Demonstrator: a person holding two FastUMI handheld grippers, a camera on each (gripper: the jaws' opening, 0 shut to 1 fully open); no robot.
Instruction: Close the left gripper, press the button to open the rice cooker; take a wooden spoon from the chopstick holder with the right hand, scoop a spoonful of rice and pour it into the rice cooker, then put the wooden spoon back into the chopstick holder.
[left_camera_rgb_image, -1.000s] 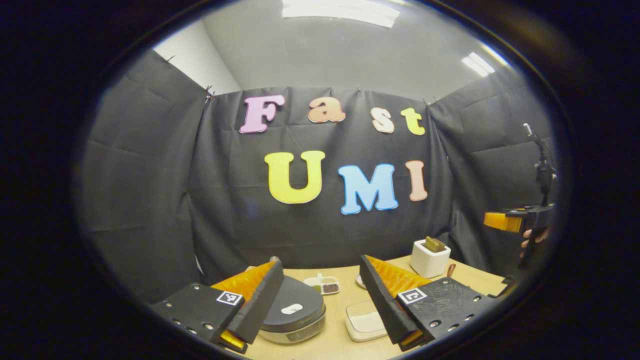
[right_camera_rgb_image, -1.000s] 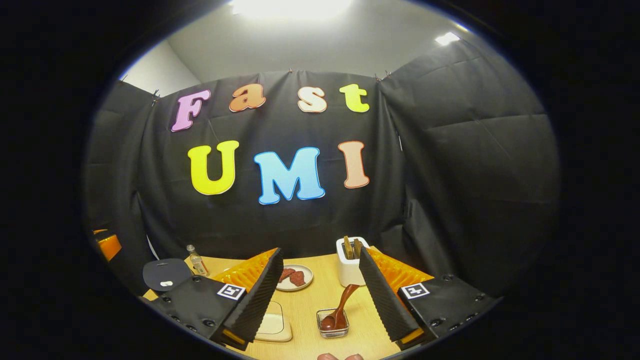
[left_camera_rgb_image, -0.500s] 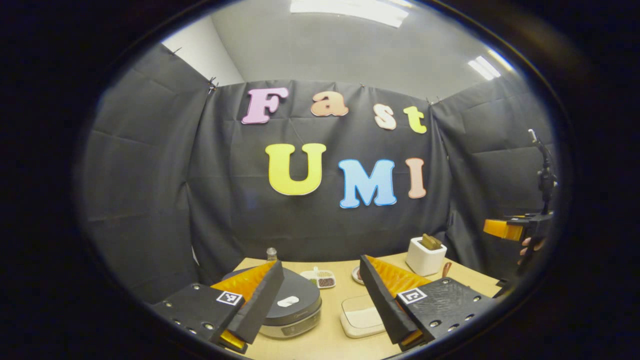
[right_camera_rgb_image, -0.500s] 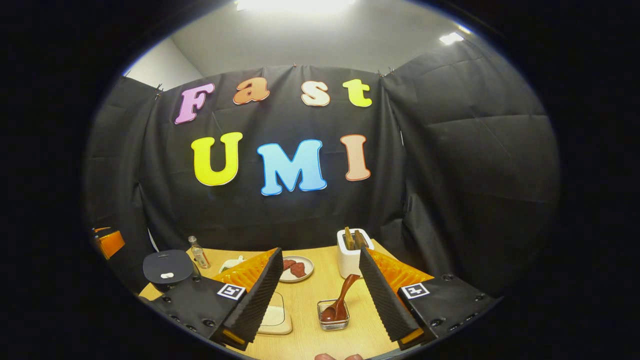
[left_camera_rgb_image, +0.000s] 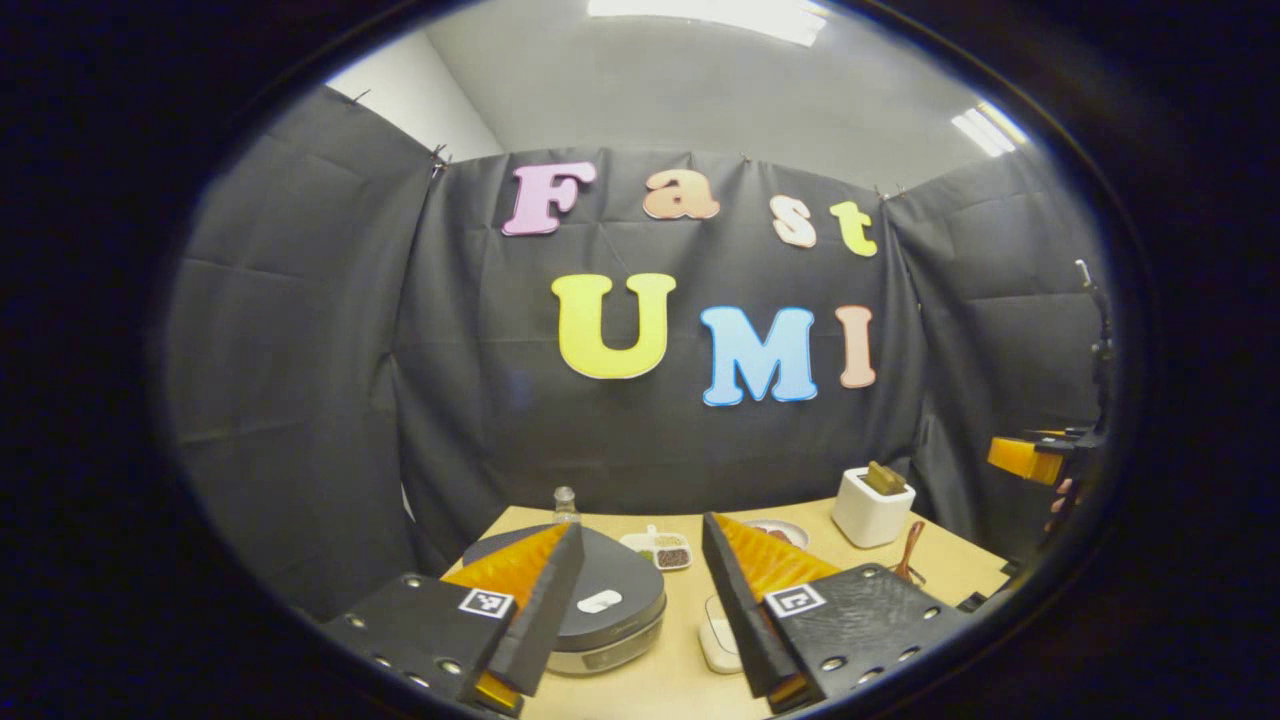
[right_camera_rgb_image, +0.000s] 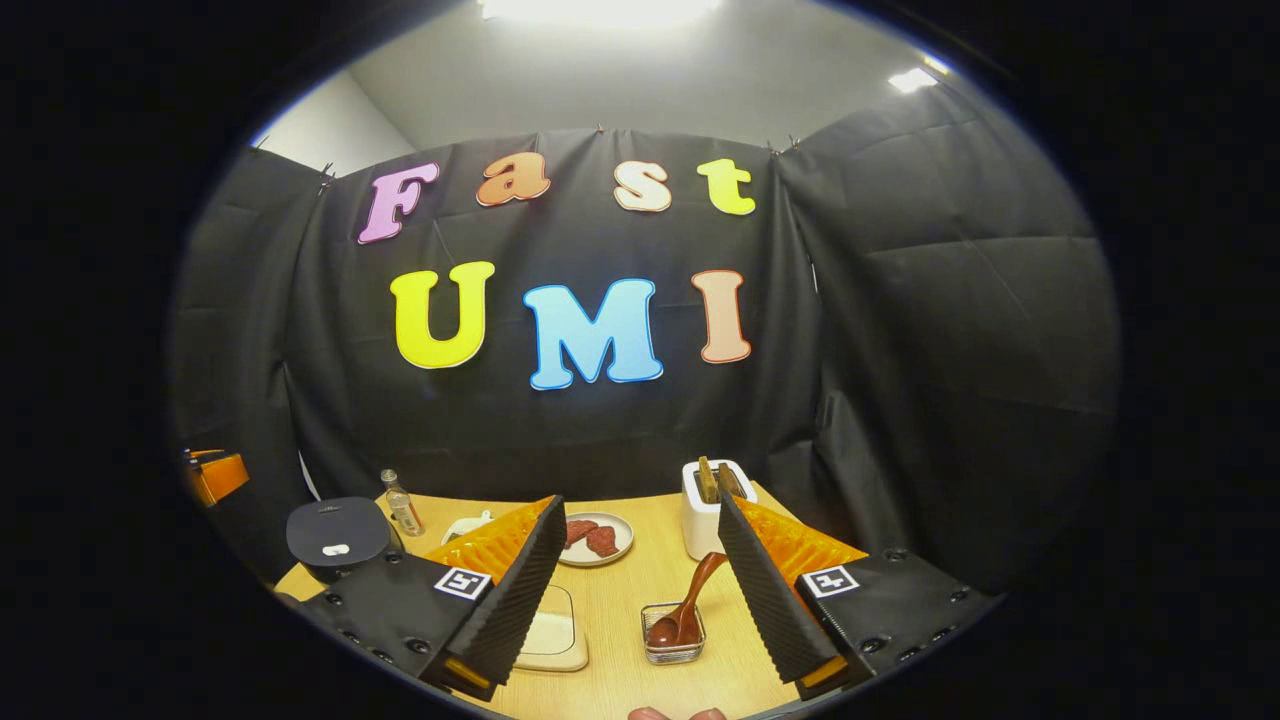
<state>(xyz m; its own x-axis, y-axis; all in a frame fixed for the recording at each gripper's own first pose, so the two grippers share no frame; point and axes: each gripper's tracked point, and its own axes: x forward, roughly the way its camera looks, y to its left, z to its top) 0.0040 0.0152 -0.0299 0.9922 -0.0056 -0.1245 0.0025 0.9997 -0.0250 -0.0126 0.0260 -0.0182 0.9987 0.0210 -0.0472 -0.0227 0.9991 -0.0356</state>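
Rice cooker (left_camera_rgb_image: 590, 600) lid down, left gripper (left_camera_rgb_image: 633, 560) spread wide above it, bottle (left_camera_rgb_image: 565, 502) behind, white chopstick holder (right_camera_rgb_image: 703, 515) far right, right gripper (right_camera_rgb_image: 640, 545) gaping, empty, over a spoon (right_camera_rgb_image: 690, 605) in a glass dish (right_camera_rgb_image: 672, 640).

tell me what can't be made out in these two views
- Rice cooker, left gripper view: near left side hidden behind the left gripper's finger.
- Small tray, right gripper view: partly covered by the right gripper's finger.
- Chopstick holder: contents too small to identify.
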